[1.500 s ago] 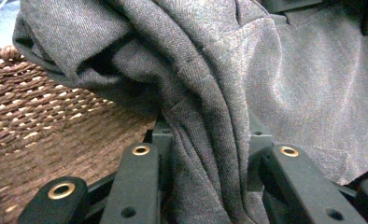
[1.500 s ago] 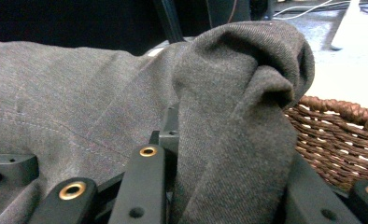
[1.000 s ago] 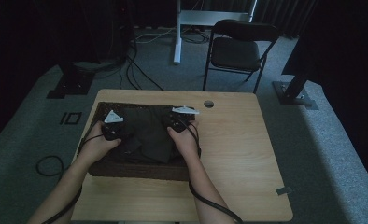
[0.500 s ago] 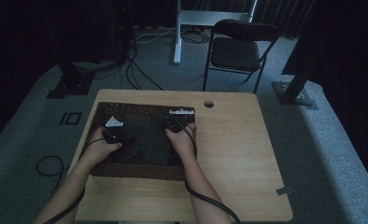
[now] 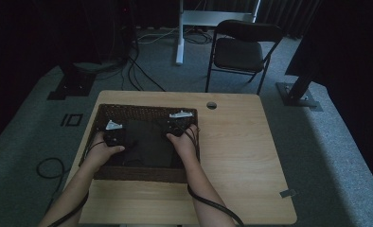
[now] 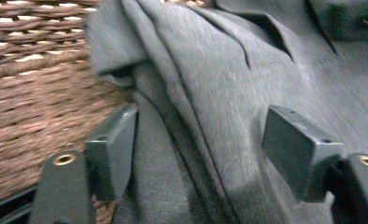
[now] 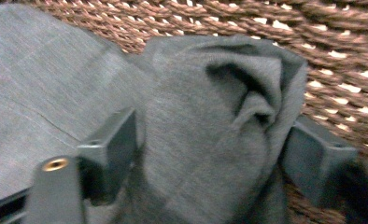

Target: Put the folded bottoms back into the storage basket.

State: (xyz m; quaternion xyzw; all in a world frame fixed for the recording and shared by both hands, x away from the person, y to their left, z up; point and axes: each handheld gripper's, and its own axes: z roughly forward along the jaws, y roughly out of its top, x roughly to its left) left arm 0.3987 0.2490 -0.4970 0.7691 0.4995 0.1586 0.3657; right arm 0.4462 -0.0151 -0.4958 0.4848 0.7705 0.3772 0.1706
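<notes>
Our left gripper and right gripper both sit low in the basket, each with its jaws apart; they have just been opening, and the grey cloth lies loose between them, no pad pressing on it. In the left gripper view the folds run straight ahead of the jaws, away toward the far wall, with wicker off to the left. In the right gripper view a bunched corner sits between the jaws, wicker just beyond it.

From above, the cloth lies flat inside the basket, spanning from one gripper to the other, so neither hand is nearer. We judge it released, and lifting clear is next.

The basket rests on a wooden table; beyond it stand a chair and grey carpet.
</notes>
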